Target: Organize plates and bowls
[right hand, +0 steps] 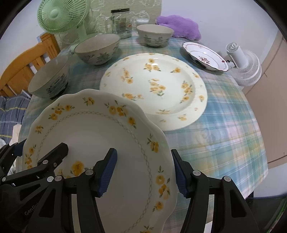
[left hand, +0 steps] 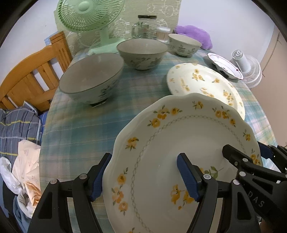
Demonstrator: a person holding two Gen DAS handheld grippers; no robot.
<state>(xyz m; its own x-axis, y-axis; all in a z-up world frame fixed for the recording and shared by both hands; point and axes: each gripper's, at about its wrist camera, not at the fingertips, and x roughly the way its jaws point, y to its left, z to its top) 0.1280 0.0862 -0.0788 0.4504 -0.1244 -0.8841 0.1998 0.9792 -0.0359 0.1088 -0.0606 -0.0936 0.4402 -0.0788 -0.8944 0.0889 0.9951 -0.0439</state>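
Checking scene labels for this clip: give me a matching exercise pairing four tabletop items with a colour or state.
Items:
1. scalloped plate
2. round flowered plate
3. desk fan
4. plush toy

Descriptions:
A. purple
B. lying flat on the checked tablecloth
C. raised and tilted, left gripper and right gripper straddling opposite rims
D. mint green

Pairs: 1-C, 2-B, 3-D, 4-A
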